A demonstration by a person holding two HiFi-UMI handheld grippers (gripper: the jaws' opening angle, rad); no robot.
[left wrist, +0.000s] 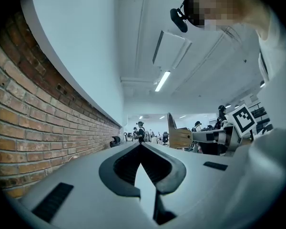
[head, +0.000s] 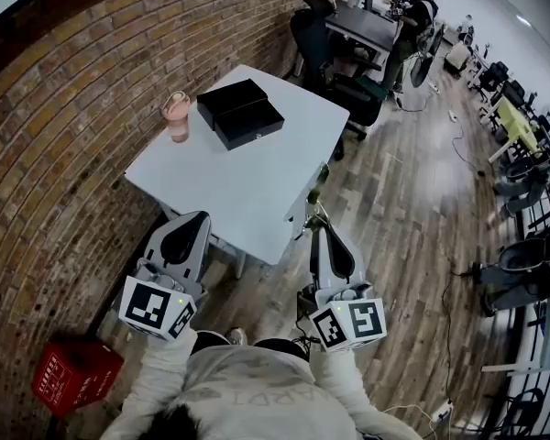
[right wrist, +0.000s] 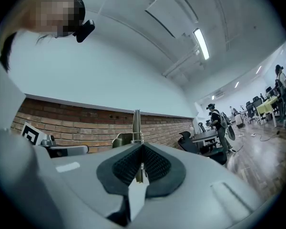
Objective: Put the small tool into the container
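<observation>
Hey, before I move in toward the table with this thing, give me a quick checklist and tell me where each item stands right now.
1. Small tool held by the right tool: ok, the jaws are shut on it and it sticks up past them.
2. Left tool free: ok, shut with nothing in it.
3. Black container open to receive: cannot tell from this height.
4. Path across the table: ok, the near part is bare.
5. Pink cup out of the way: ok, it stands apart, left of the container.
6. Container within reach: probably not ok, it sits at the far side.
</observation>
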